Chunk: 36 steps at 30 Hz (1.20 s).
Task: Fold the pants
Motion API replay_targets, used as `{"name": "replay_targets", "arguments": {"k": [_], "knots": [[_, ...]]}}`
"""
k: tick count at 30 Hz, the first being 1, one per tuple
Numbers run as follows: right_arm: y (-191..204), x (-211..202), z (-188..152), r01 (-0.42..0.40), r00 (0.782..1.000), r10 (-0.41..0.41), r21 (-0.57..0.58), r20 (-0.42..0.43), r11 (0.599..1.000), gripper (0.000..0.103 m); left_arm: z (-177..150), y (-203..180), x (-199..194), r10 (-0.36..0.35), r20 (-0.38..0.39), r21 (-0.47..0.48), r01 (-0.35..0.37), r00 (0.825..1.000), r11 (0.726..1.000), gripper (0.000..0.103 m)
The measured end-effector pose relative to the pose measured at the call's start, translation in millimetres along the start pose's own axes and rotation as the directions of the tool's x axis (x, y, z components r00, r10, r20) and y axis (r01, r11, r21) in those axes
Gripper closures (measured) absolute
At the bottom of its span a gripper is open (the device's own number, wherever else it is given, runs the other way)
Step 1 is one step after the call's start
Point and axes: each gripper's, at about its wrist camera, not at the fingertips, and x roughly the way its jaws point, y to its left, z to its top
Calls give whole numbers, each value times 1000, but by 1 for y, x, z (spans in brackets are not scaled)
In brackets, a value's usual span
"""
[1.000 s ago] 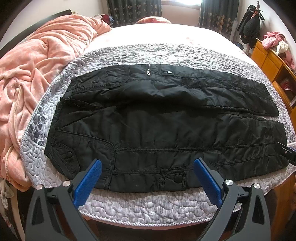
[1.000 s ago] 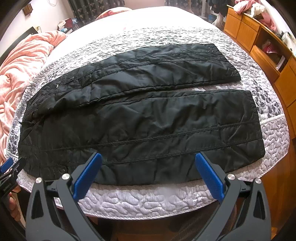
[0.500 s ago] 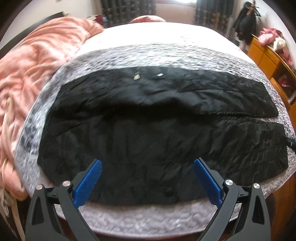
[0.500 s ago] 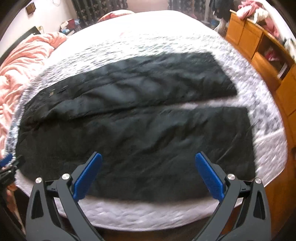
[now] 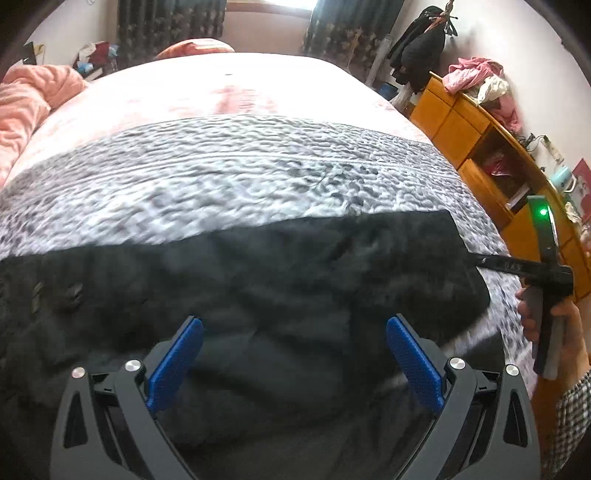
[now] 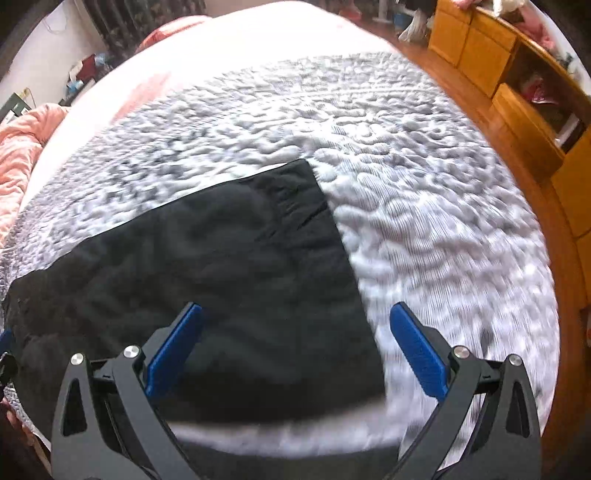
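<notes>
Pants (image 5: 258, 295) on quilt (image 6: 424, 221), both jaws apparently wide, empty

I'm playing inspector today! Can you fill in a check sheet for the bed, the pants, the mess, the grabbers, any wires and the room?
Surface: grey quilted cover spread across a pink bed; picture is motion-blurred.
Job's things: black pants lying on the cover, leg ends towards the right; folds too blurred to judge.
Clutter: pink blanket bunched at the bed's left side.
Grippers: left gripper open over the pants, holding nothing; right gripper open over the leg ends, empty.
Cables: nothing seen on the bed.
Surroundings: wooden cabinet on the right with clothes heaped on top; dark curtains at the back.
</notes>
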Motion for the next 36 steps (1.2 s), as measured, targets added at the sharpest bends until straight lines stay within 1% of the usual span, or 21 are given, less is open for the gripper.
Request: {"name": "replay_targets", "arguments": {"k": [2,5,7,10,12,13,14,15,16,17,19,20,22,24,26,28,30,33,34,36], "knots": [[-7,18,12,-7,1000,7,-18,-13,1000,2,10,-12,21,-15,-18,9,15,1000,1000,4],[-15,38,21,-38,999,38,-21,-31,999,3,21,-25,47,-4,-39,18,4,999,1000,4],[-20,50,25,-76,996,75,-18,-48,997,2,26,-29,59,1,-46,11,0,999,1000,4],[-23,57,28,-104,993,104,-11,-49,994,2,29,-25,67,-22,-64,-3,21,998,1000,4],[-22,53,26,-111,993,109,-46,-41,993,9,31,-22,70,-19,-71,20,21,997,1000,4],[-21,51,25,-108,994,106,-64,-30,992,21,33,-22,72,-18,-68,29,20,997,999,4],[-19,47,22,-107,994,105,-91,-20,990,42,35,-21,72,-17,-63,45,20,998,999,4],[-19,44,21,-131,991,130,-106,-15,986,51,36,-21,73,-21,-60,54,24,998,998,4],[-19,41,19,-140,990,140,-120,-12,983,66,39,-22,74,-23,-61,81,28,998,996,4],[-17,36,16,-116,993,118,-144,4,983,83,42,-24,74,-29,-65,100,36,997,994,4],[-15,27,12,-145,989,150,-180,17,973,91,49,-25,78,-56,-78,136,66,995,989,4],[-15,19,10,-157,985,167,-193,35,969,92,53,-26,81,-72,-89,161,85,993,983,4],[-13,2,5,-159,980,183,-235,83,959,93,60,-29,85,-59,-84,211,76,995,974,4],[-13,-17,2,-180,966,222,-273,131,945,93,70,-33,91,-69,-80,284,89,994,955,4],[-16,-41,-2,-222,941,286,-313,178,924,93,78,-34,97,-108,-91,317,132,990,939,4],[-18,-58,-5,-258,919,339,-341,202,904,93,86,-32,104,-156,-113,340,186,981,922,4],[-17,-76,-11,-278,897,382,-389,222,878,93,93,-32,110,-217,-148,367,257,965,894,4],[-15,-92,-17,-277,882,408,-442,235,853,93,101,-33,120,-305,-210,367,364,929,856,4],[-15,-95,-19,-275,880,412,-452,236,848,93,102,-35,121,-319,-222,369,382,922,848,4],[-15,-98,-21,-269,877,416,-473,240,839,94,104,-39,126,-354,-262,373,433,898,821,4]]}}
